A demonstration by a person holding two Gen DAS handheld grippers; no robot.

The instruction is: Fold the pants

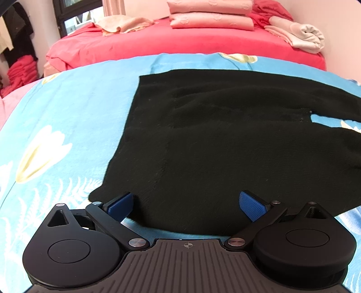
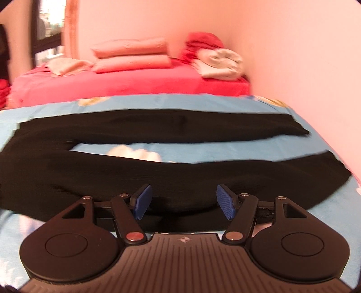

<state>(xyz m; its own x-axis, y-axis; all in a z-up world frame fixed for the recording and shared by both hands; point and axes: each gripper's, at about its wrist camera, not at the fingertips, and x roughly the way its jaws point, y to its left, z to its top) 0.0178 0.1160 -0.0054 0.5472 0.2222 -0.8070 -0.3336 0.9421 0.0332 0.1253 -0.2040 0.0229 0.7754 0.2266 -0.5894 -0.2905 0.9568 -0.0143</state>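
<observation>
Lying flat on a bed with a blue flowered sheet, the black pants are spread out and not yet folded, so I judge the job is at its very start, with both tools lining up for the first fold. The pants look soft and a bit fuzzy, all one dark color, with only small bumps in the cloth. The two legs lie side by side with a strip of blue sheet showing between them, and the far leg and the near leg both stretch off toward the pink wall. The wide top part of the pants is in the left view, with its near edge right by the tool. The left tool has its blue pads wide apart and holds nothing; the edge of the pants sits between them, but the pads do not press on it. The right tool is also apart and holds nothing, and it hangs over the near leg. The right view is blurry. Next, I think each tool needs to come down on the near edge, pinch the cloth, and lift it over onto the far leg so the two legs stack up. Behind the blue sheet is a red bed with pink pillows and a heap of pale cloths.
</observation>
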